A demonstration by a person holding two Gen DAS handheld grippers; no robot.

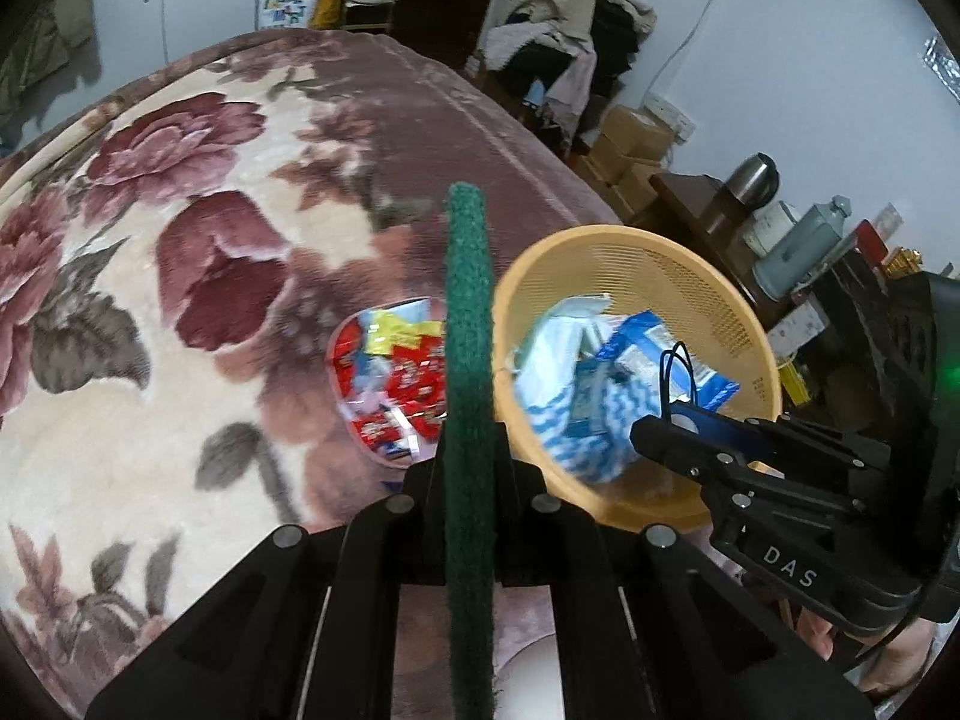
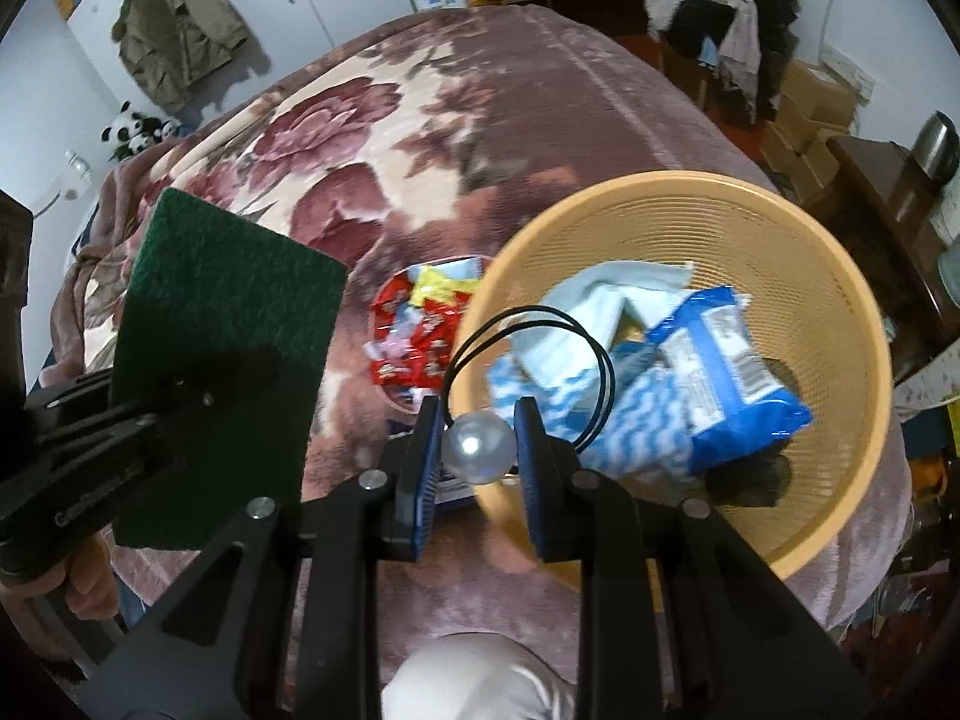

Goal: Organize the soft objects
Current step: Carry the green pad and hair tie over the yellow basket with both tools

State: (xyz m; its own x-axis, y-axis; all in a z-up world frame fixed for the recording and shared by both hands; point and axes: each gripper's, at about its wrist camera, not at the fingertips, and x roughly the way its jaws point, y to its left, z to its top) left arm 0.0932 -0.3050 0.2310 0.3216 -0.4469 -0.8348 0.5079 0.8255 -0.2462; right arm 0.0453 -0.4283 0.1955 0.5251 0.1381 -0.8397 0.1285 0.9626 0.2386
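My left gripper (image 1: 470, 450) is shut on a green scouring pad (image 1: 468, 360), held edge-on above the bed; the pad shows flat in the right wrist view (image 2: 222, 360). My right gripper (image 2: 479, 420) is shut on a pearl bead hair tie (image 2: 480, 447) with black elastic loops, at the near rim of the orange mesh basket (image 2: 840, 276). The basket (image 1: 660, 264) holds a blue-white cloth (image 2: 570, 420), a pale blue cloth and a blue snack packet (image 2: 732, 372). The right gripper (image 1: 678, 420) shows in the left wrist view over the basket.
A clear dish of red candy wrappers (image 1: 396, 384) sits left of the basket on the floral blanket (image 1: 180, 276). A dark side table (image 1: 708, 204) with a flask and bottles stands right. Clothes pile and boxes lie behind.
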